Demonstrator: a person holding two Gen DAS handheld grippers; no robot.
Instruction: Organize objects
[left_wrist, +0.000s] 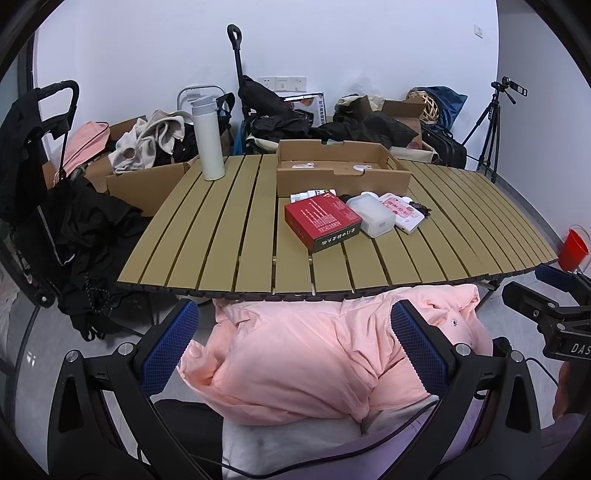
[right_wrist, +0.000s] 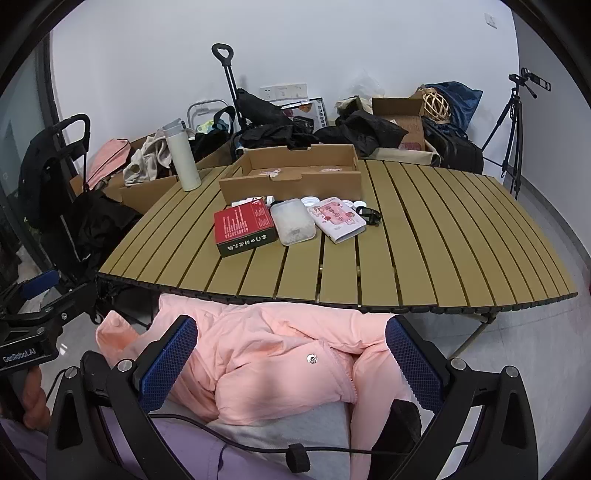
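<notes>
Objects to be organized sit in a tight cluster near the middle of the slatted worktop (left_wrist: 229, 229): a red box (left_wrist: 322, 222), a translucent plastic container (left_wrist: 371, 215) touching its right side, a pink-printed packet (left_wrist: 403, 212) just beside that, and a few small white caps and a dark item behind them, too small to identify. An open cardboard tray (left_wrist: 341, 168) stands just behind the cluster and looks like the likely destination, though that is a judgement. A tall white flask (left_wrist: 208, 138) stands upright, well apart at the far left. Both claws hang low in front of the near edge, over a pink jacket (left_wrist: 306, 354) on the person's lap; the left claw (left_wrist: 295, 347) has its fingers spread wide with nothing between them, and the right claw (right_wrist: 291, 363) is likewise spread and empty. Every object lies ahead of and above the claws, well apart from them. The main risk is crowding: since the box, container and packet touch, a finger pushed in between could shove a neighbour along the slats. Small caps could also drop through the gaps, and the jacket could snag a rising claw.
</notes>
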